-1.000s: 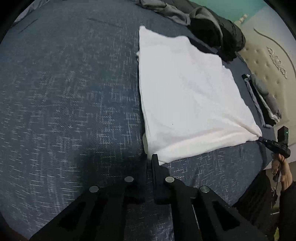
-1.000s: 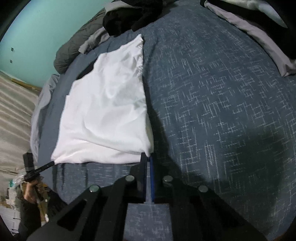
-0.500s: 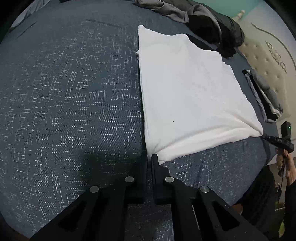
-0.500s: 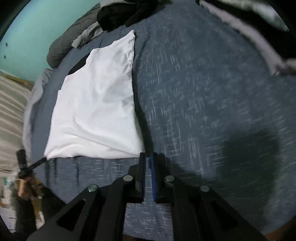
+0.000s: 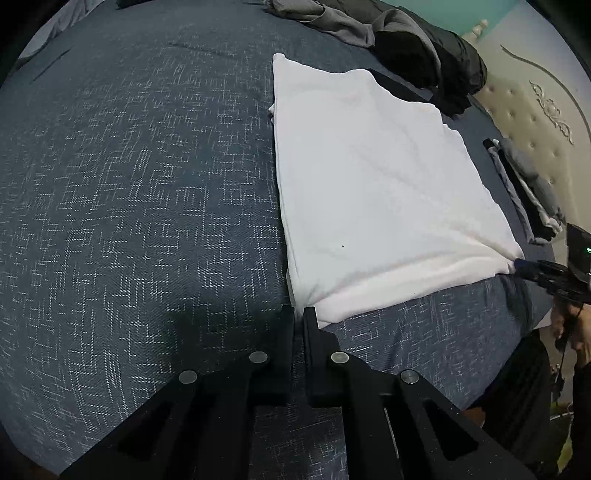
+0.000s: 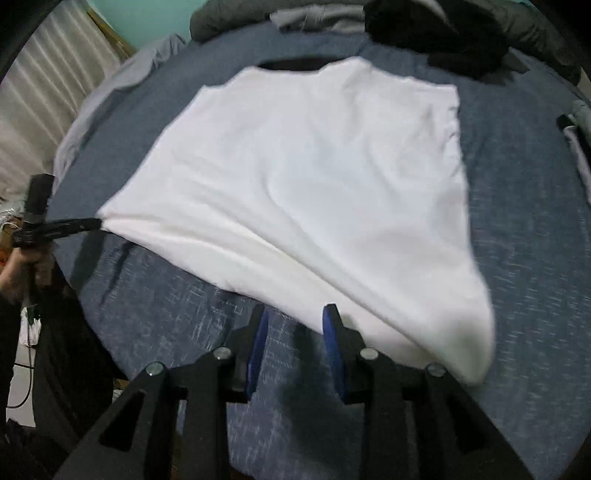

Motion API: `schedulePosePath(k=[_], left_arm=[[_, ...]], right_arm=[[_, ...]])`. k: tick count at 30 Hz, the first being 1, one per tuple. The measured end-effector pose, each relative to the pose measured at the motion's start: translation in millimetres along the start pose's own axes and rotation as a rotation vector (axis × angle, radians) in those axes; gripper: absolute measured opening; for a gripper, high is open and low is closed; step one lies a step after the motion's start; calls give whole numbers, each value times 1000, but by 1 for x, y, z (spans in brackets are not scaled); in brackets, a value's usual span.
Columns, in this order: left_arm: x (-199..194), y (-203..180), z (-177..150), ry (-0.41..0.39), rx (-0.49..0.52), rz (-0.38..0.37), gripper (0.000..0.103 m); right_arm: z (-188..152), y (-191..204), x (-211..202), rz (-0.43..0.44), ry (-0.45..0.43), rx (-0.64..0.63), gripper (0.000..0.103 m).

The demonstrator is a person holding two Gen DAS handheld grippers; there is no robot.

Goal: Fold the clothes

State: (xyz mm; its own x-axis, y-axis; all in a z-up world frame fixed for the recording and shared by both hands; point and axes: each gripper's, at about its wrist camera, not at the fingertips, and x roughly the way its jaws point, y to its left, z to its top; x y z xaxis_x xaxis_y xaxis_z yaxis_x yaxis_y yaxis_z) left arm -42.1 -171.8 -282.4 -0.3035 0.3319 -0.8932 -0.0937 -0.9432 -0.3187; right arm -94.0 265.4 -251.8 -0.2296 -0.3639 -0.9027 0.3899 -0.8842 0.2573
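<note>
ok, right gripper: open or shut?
Open. The right gripper has its blue-padded jaws standing well apart; the white shirt hem lies at their tips, unpinched.

Dark blue bedspread (image 5: pixel 140 192) with a white crosshatch pattern covers the bed. Cream tufted headboard (image 5: pixel 532 122) with a carved ornament sits at 2 o'clock in the left wrist view. Teal wall (image 6: pixel 162 18) appears at 11 o'clock in the right wrist view; pale striped curtain (image 6: pixel 44 96) at 10 o'clock.

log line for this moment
left hand-held gripper: shut on white shirt corner | right hand-held gripper: open by hem | shirt spread on bed
</note>
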Motion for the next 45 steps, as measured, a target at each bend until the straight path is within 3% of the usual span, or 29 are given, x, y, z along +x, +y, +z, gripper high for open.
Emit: schedulePosePath(k=[4,7,8,9,21,27,34,37,39,45], left_arm=[[2,1,0,3,4,-4,6],[3,2,-1,2,3,-8,6],[3,3,-1,2,3,-8,6],[3,3,-1,2,3,-9,6],[-7,6,0,-20,-5,-19,6],[-8,6,0,-16,-5,-24,5],[-10,16,-4,-12,-43,-42,8],[-12,22,-4,-19,-74,-57,19],[-12,26,-3,-21,-106,-73,45],[4,25,-2,22,-133,-76,48]], right_arm=[[0,7,21,-34,46,-36,30],[-3,8,27,-34,55,-56,15],[-4,7,27,-37,53,-60,3],[-6,5,27,-40,52,-64,1],[-21,-6,0,17,57,-124,0],[-27,-9,11,20,71,-101,0],[-28,-19,-5,36,15,-11,2],[-31,-36,-25,30,-40,49,12],[-33,-53,-39,25,-83,124,19],[-39,-93,-55,12,-133,252,21]])
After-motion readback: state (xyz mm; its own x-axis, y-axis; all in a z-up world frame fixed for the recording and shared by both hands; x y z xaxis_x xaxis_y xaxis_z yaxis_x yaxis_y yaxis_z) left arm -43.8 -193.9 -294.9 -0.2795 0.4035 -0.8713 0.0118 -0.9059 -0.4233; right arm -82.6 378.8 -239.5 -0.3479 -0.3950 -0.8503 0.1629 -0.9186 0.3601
